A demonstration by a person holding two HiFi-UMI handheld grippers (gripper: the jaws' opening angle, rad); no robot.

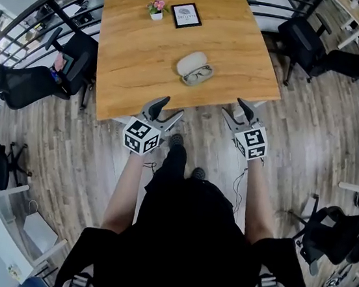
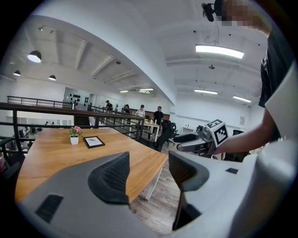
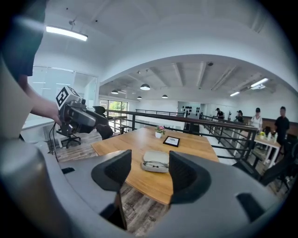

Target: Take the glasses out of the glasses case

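Table (image 1: 132, 54), glasses case (image 1: 194, 68) — beyond right tongs (image 1: 234, 107)

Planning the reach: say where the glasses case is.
In the head view the glasses case lies open on the table, about mid-width toward its near edge, in front of the picture frame and flower pot.

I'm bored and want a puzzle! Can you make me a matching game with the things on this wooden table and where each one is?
Things:
1. pale grey oval glasses case
2. thin-rimmed glasses
3. small white pot of pink flowers
4. black-framed picture

Places or states, as the head view shows them:
A. just right of the flowers
B. lying inside the case
C. lies open
D. just left of the picture

Pairs: 1-C, 2-B, 3-D, 4-A
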